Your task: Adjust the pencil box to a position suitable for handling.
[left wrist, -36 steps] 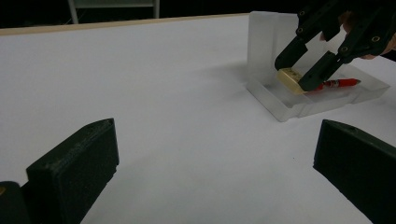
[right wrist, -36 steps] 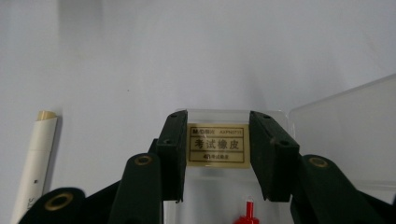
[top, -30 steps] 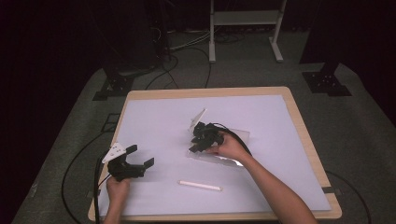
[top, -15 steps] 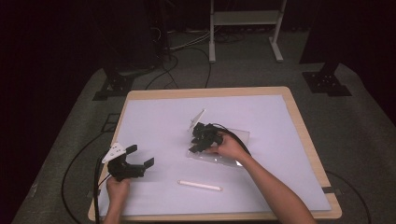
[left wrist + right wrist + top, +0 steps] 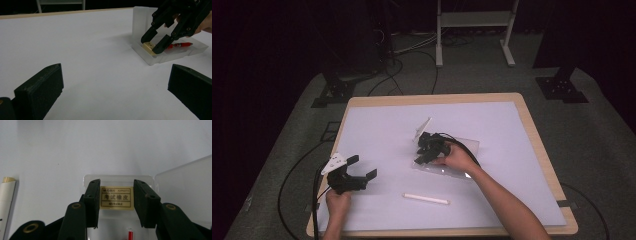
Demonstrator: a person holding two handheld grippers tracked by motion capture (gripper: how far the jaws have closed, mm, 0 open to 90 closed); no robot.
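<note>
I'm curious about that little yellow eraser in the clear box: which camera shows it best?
The right gripper view: the eraser sits close up between the tongs, label readable. The left gripper view shows it small and side-on; in the high view the tongs cover it.

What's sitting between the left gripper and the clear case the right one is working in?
Nothing: bare white table between the left gripper and the clear case, per the left gripper view.
</note>
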